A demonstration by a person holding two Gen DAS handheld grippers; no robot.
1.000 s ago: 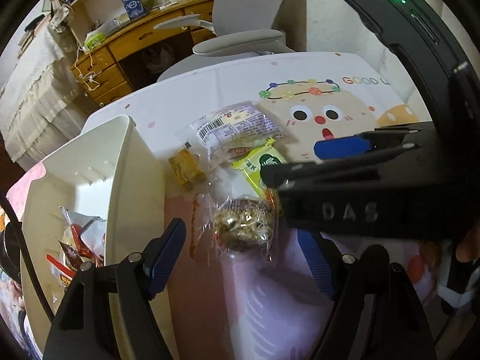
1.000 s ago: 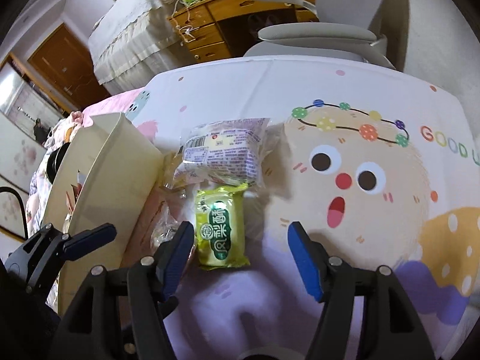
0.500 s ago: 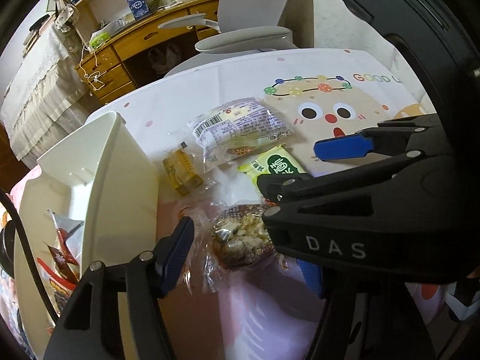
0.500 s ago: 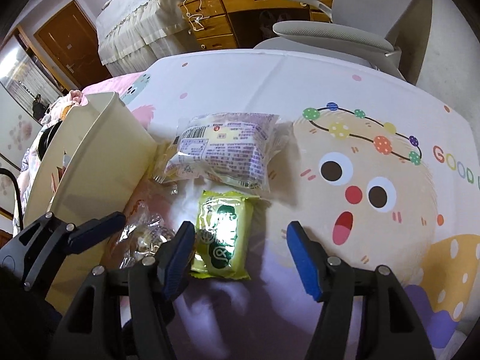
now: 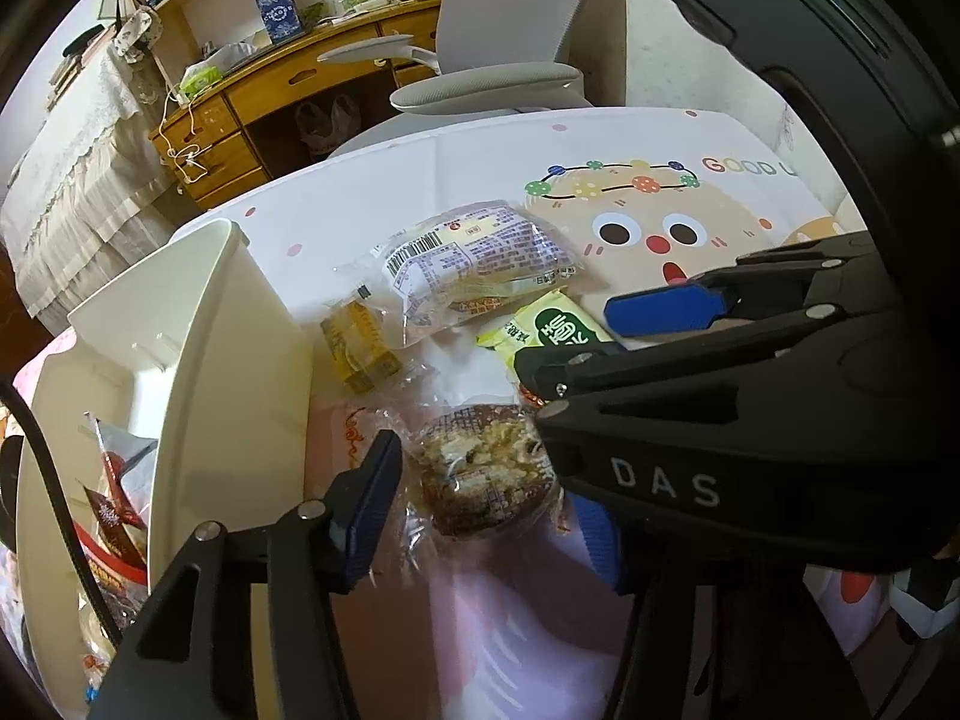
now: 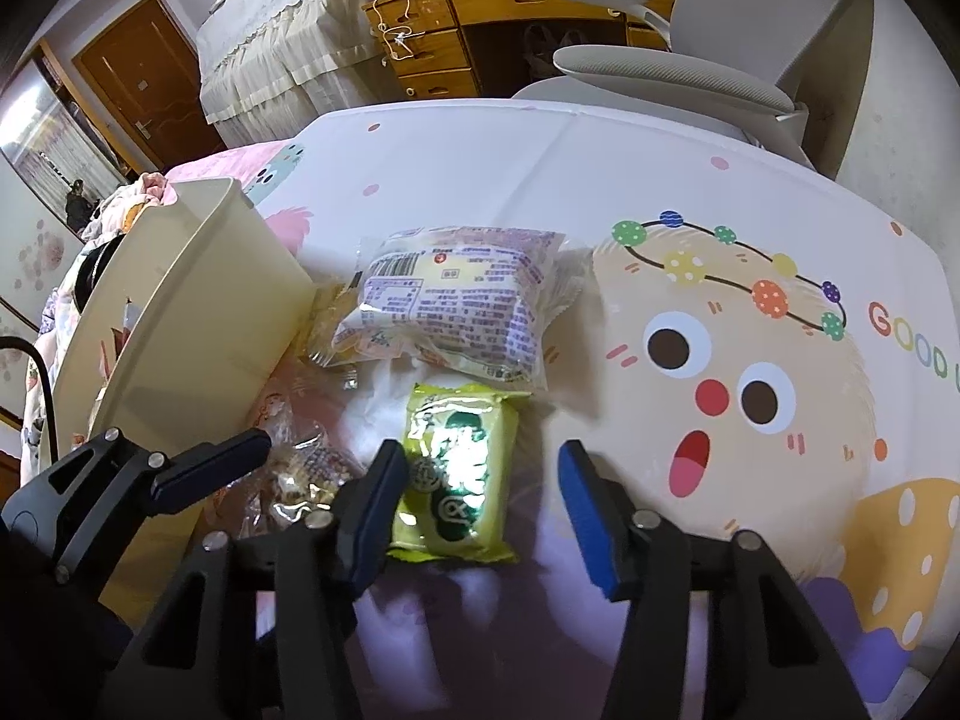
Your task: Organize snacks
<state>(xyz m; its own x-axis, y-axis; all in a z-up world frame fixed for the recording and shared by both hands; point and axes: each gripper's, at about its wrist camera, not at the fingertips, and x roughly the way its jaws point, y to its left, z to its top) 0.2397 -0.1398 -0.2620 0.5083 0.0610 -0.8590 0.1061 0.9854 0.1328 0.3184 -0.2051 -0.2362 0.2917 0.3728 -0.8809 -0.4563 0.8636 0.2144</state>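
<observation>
Snacks on desk (image 6: 456, 150): green packet (image 6: 456, 480) between right gripper (image 6: 477, 504) jaws, round clear-wrapped pastry (image 5: 480, 480) between left gripper (image 5: 486, 507) jaws; both half open, just been closing, pads not yet pressing. Large bread packet (image 6: 456, 300) beyond them, white bin (image 5: 228, 372) to the left.

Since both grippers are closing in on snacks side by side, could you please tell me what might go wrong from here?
1. The right gripper crosses just above the left gripper; both sets of jaws have just been closing, so they might collide.
2. The clear-wrapped nut cake has loose crinkly film; the left jaws may pinch only the wrapper.
3. The green packet sits off-centre, against one finger, so it might skew or slip.
</observation>
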